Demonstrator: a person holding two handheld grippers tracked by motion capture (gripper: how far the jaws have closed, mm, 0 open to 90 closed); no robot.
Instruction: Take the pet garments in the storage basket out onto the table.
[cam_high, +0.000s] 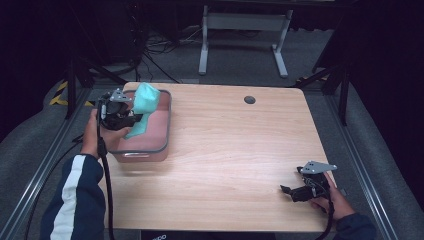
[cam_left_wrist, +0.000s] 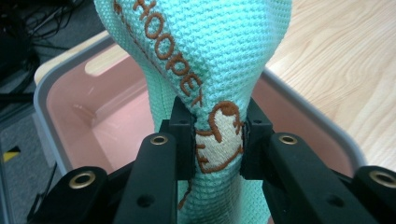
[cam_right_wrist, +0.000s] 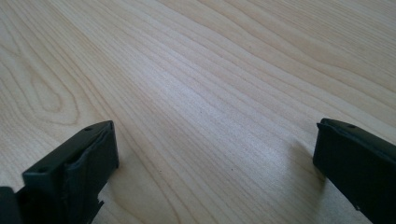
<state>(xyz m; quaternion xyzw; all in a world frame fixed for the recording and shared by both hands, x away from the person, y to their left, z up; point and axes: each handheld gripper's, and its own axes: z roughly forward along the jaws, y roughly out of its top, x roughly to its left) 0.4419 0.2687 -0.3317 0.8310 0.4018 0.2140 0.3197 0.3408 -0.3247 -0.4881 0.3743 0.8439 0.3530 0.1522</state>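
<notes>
The left hand-held gripper (cam_left_wrist: 218, 140) pinched a mint-green cloth (cam_left_wrist: 205, 60) above the pink tub (cam_high: 162, 131); the right hand-held gripper (cam_right_wrist: 215, 163) rested wide open and empty on the worktop (cam_high: 240, 145).

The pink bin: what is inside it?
The mint-green cloth, held by the left hand-held gripper, hangs into the pink bin. The bin's floor beside it looks bare; under the cloth is hidden.
</notes>
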